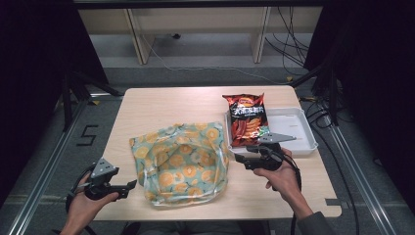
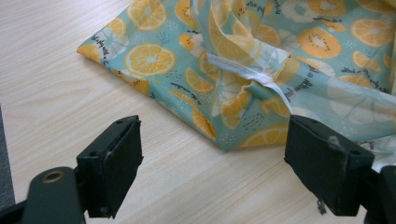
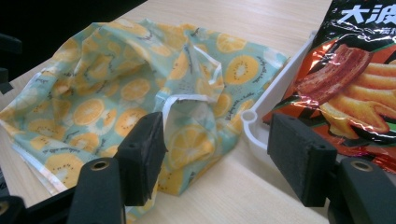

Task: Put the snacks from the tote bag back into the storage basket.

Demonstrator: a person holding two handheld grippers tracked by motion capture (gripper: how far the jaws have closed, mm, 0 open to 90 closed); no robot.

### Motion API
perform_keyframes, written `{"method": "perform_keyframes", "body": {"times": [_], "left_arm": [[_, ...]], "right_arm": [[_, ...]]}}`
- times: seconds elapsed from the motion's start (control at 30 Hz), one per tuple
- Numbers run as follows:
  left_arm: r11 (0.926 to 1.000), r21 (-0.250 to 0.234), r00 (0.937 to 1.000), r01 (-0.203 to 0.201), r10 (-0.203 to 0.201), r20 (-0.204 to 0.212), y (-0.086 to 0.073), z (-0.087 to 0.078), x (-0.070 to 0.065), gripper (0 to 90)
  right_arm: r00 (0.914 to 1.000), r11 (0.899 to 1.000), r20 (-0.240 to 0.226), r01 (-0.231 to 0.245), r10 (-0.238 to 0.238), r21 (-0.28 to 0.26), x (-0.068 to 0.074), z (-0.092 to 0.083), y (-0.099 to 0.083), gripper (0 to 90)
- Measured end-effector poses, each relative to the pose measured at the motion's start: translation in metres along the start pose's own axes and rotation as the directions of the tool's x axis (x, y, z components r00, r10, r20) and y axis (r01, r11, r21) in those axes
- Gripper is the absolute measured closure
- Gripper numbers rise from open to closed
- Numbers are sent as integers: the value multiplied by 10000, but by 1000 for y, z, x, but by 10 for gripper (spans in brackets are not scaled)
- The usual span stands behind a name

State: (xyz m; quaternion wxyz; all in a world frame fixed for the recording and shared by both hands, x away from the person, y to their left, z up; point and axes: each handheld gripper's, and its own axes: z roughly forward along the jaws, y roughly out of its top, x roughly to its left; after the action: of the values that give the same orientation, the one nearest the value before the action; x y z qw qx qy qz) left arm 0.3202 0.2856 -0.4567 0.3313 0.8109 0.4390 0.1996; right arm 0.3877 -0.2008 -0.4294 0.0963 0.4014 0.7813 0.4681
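A teal cloth bag (image 1: 181,161) printed with orange and kiwi slices lies crumpled in the middle of the wooden table (image 1: 176,103). A red chips packet (image 1: 247,125) rests in a white tray (image 1: 298,132) to its right. My left gripper (image 1: 132,185) is held at the table's front left, open, and its jaws point at the bag's near corner (image 2: 219,135) with bare table between them. My right gripper (image 1: 238,159) is open beside the tray's front left corner (image 3: 254,123). Past its jaws lie the bag's open mouth (image 3: 187,100) and the packet (image 3: 364,79); nothing is gripped.
The tray's right half (image 1: 293,125) holds nothing. Dark stands and cables (image 1: 318,98) border the table on both sides, and shelving legs (image 1: 139,44) stand behind it. Bare wood runs along the table's far edge (image 1: 195,95).
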Motion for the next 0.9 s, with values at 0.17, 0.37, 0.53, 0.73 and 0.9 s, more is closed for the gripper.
{"method": "perform_keyframes", "body": {"times": [0.17, 0.37, 0.53, 0.73, 0.9], "left_arm": [[9999, -118, 9999, 120, -120, 38, 0, 1, -1, 185], [10000, -50, 10000, -3, 3, 57, 0, 0, 0, 185], [10000, -39, 10000, -28, 28, 71, 0, 0, 0, 185], [10000, -53, 10000, -35, 35, 17, 0, 0, 0, 185], [10000, -61, 10000, -41, 41, 18, -1, 0, 0, 185]], "right_arm": [[9999, 9999, -21, 99, -99, 66, 2, -2, -2, 358], [9999, 9998, -12, 173, -173, 50, 4, -4, -7, 347], [9997, 9997, -79, 251, -251, 64, 5, -7, -10, 339], [9997, 9997, -88, 211, -210, 148, 8, -10, -16, 327], [9992, 9989, 1, 395, -395, 256, 8, -10, -22, 314]]}}
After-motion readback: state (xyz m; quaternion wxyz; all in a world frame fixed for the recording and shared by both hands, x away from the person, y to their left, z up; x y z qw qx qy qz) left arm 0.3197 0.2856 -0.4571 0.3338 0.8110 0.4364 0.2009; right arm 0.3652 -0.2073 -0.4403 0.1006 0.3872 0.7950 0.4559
